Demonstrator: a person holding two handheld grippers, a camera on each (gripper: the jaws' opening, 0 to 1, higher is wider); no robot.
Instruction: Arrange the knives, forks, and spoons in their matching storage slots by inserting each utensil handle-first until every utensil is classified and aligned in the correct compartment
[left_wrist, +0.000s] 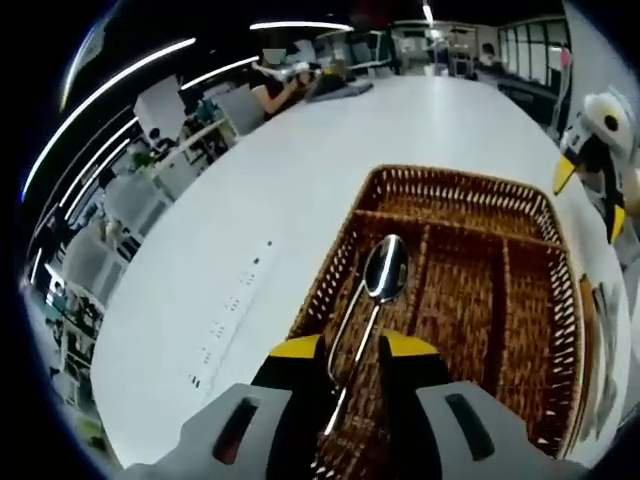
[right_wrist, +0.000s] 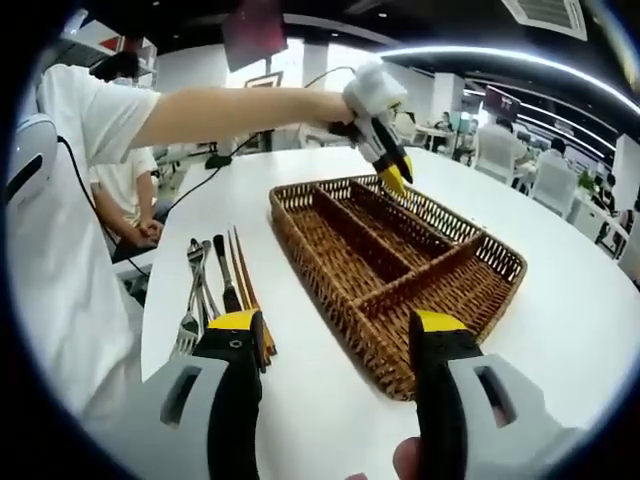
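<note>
Left gripper (left_wrist: 354, 352) is pinching one shiny metal spoon (left_wrist: 383, 270) by its handle, bowl out ahead over the brown four-slot wicker tray (left_wrist: 460, 185). Right gripper (right_wrist: 340, 335) is wide open, holding nothing; just left of it are a few forks (right_wrist: 195, 295) and knives (right_wrist: 228, 280), can't count them.

— Any lettering you can read from where I'm holding these?
— None. My left gripper view shows a few small dark marks on the white table (left_wrist: 230, 300), too small to make out as words or numbers.
— And the wicker tray (right_wrist: 330, 290) or the cutlery?
— I see no label, brand or number on them, and the screens far behind are blurred.
</note>
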